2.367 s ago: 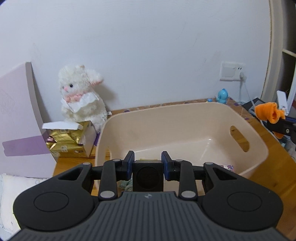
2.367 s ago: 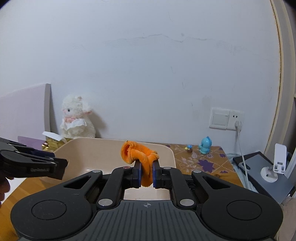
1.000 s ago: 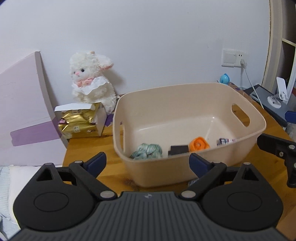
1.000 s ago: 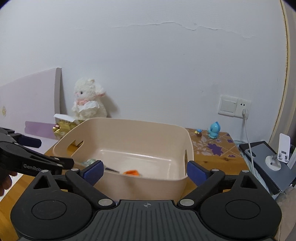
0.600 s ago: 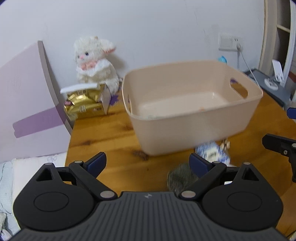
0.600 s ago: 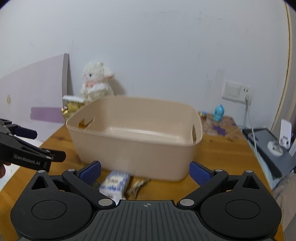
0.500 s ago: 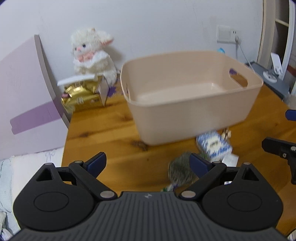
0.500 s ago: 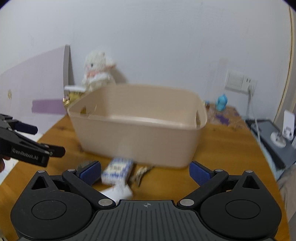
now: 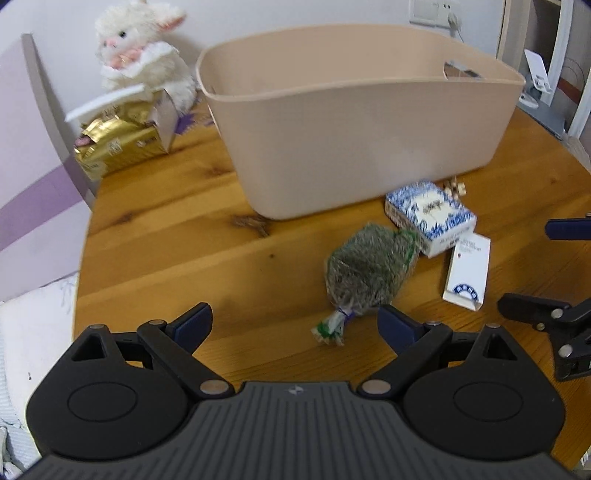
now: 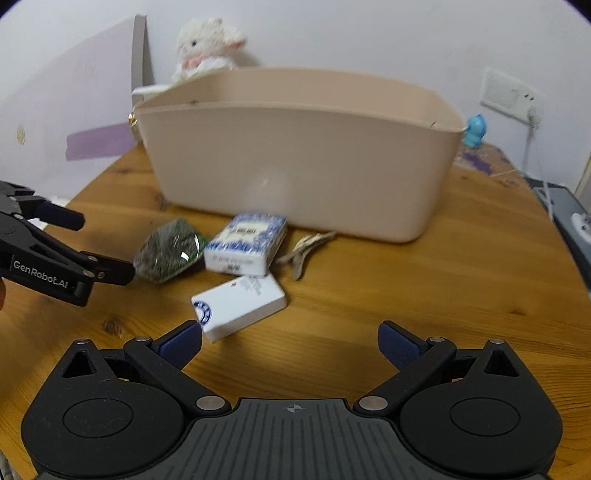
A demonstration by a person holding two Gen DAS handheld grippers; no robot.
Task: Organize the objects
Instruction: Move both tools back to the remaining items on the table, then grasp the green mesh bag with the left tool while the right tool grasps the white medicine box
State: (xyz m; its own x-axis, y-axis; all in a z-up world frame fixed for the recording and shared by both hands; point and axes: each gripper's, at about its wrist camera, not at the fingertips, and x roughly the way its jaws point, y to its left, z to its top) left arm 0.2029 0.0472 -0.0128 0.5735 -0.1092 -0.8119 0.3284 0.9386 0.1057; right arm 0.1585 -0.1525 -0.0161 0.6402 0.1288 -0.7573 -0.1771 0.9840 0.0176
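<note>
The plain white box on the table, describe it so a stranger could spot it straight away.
Start at the big beige tub on the wooden table. Of the small items in front of it, the white box lies farthest from the tub, flat, with a round blue emblem at one end, unlike the blue-patterned box.

White wall (image 10: 369, 33), wooden table (image 10: 443, 295)

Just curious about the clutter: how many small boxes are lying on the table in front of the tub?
2. The blue-patterned box lies closest to the tub; the white box lies just in front of it, nearer the cameras. The tub's inside is hidden, so more could be there.
</note>
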